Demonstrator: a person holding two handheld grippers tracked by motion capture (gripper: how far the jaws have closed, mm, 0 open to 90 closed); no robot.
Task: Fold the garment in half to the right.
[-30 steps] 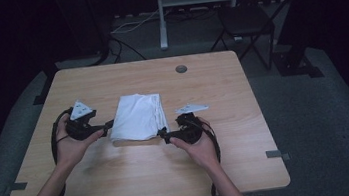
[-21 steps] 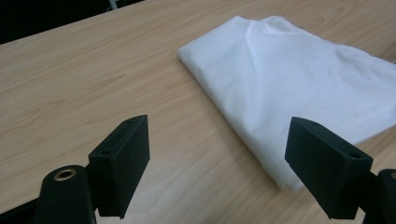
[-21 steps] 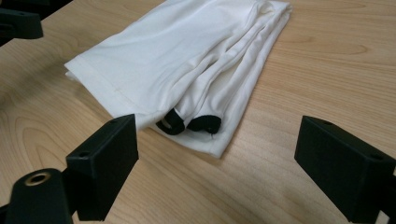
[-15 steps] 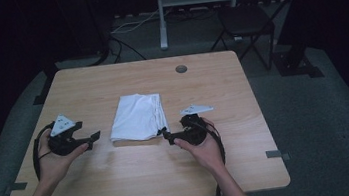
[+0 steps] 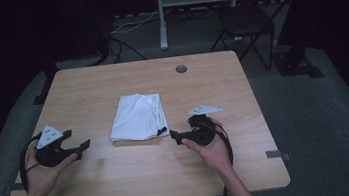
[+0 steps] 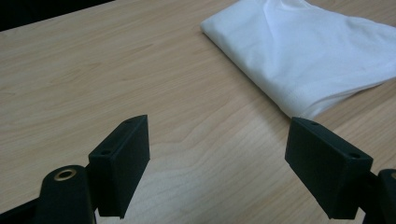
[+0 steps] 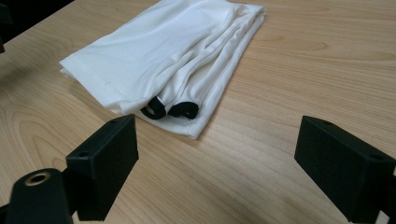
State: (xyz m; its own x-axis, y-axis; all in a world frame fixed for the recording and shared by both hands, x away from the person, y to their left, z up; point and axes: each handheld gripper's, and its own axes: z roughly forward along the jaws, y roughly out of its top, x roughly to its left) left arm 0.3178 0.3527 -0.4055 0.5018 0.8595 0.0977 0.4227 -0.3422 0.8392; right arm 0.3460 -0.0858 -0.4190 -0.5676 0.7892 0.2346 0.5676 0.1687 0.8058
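Here both the left tool (image 5: 81, 145) and right tool (image 5: 176, 136) gape wide, empty, flanking the folded white cloth (image 5: 137, 116).

Folded cloth (image 5: 137, 116) lies mid-table (image 5: 122, 180) (left gripper (image 5: 78, 146) well left, right gripper (image 5: 173, 136) just right).

Soft white cloth garment (image 7: 159, 60) with black trim; matt, smooth light wood table (image 5: 110, 80).

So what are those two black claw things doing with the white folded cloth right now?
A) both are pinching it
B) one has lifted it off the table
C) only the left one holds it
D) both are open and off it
D: the left gripper and right gripper both have jaws spread wide over bare wood, while the white folded cloth lies flat on the table between them.
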